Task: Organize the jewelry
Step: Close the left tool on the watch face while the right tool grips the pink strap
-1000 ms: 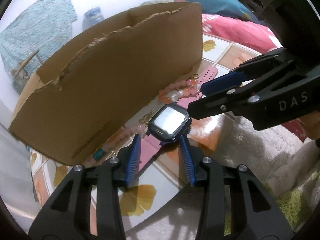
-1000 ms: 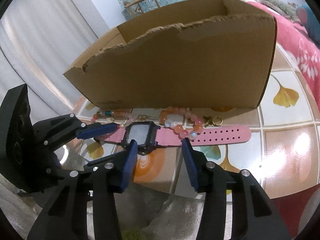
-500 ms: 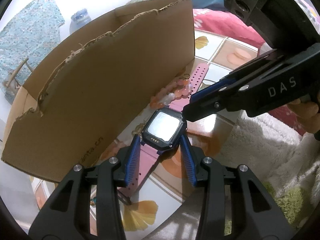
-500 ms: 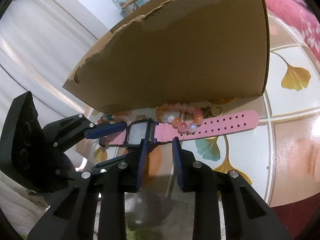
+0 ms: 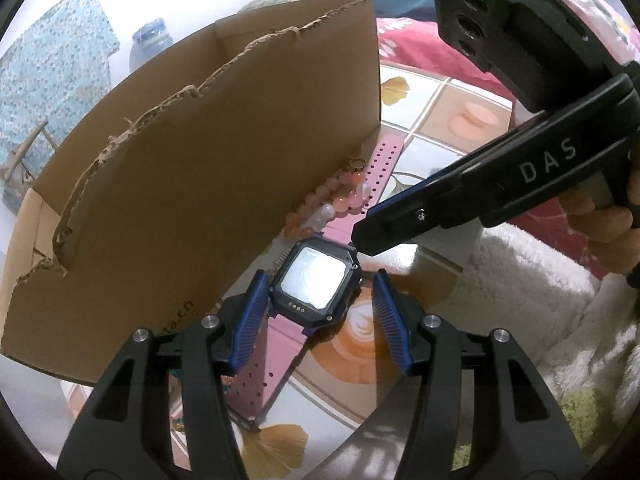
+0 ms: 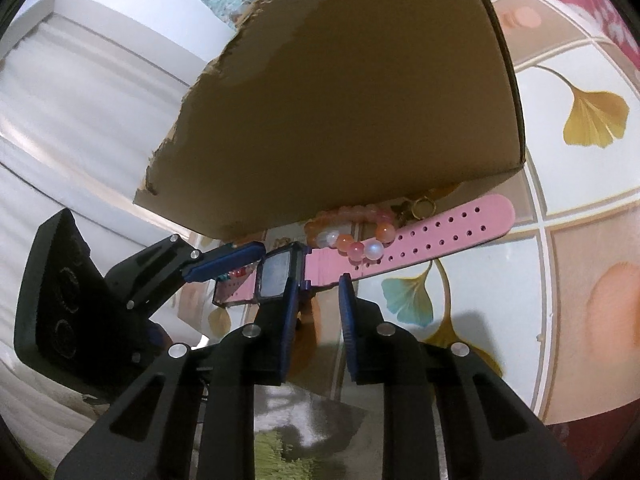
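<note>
The left gripper point(image 5: 316, 304) has just been opening, and its blue pads stand apart on each side of the watch point(image 5: 314, 284) face without pressing it. The watch lies flat on the table point(image 6: 580, 184) beside the cardboard box point(image 5: 200, 184), with the bead bracelet point(image 6: 352, 236) over its pink strap. The right gripper point(image 6: 320, 304) has just been closing to a narrow gap at the strap's near edge, and I cannot tell if it pinches it.

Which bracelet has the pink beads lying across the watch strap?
The pink and orange bead bracelet, by the box's right end, with a gold clasp. It drapes over the watch's pink strap; the other beaded strand sits behind the watch, left.
</note>
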Demonstrator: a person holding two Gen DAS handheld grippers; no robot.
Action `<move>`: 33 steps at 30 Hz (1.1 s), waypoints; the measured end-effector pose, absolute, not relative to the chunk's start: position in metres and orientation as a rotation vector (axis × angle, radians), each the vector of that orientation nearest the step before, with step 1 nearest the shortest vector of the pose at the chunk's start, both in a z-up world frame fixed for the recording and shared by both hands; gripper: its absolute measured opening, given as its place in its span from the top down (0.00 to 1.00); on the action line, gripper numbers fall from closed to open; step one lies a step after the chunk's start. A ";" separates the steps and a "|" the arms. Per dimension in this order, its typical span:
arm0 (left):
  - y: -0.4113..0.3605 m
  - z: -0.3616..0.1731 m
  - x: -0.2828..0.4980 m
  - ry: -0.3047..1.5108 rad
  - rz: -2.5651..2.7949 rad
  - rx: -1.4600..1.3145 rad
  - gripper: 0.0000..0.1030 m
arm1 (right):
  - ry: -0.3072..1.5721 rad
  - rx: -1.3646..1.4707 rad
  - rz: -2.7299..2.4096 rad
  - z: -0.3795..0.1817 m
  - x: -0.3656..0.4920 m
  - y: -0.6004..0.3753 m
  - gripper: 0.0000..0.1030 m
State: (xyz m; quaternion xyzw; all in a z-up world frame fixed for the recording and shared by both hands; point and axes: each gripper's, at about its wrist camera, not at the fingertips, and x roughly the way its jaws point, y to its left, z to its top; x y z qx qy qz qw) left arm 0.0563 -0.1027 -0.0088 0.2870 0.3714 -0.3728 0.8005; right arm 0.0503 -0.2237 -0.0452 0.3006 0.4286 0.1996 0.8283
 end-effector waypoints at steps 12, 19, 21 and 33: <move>-0.109 -0.010 0.059 0.798 -0.780 0.639 0.54 | 0.920 0.726 0.455 -0.049 0.048 -0.249 0.80; -0.107 -0.008 0.057 0.816 -0.802 0.629 0.55 | 0.920 0.805 0.490 -0.054 0.046 -0.250 0.78; -0.104 -0.005 0.058 0.825 -0.819 0.599 0.57 | 0.922 0.839 0.507 -0.056 0.043 -0.252 0.78; -0.095 0.002 0.060 0.813 -0.871 0.518 0.73 | 0.950 0.956 0.520 -0.063 0.033 -0.257 0.66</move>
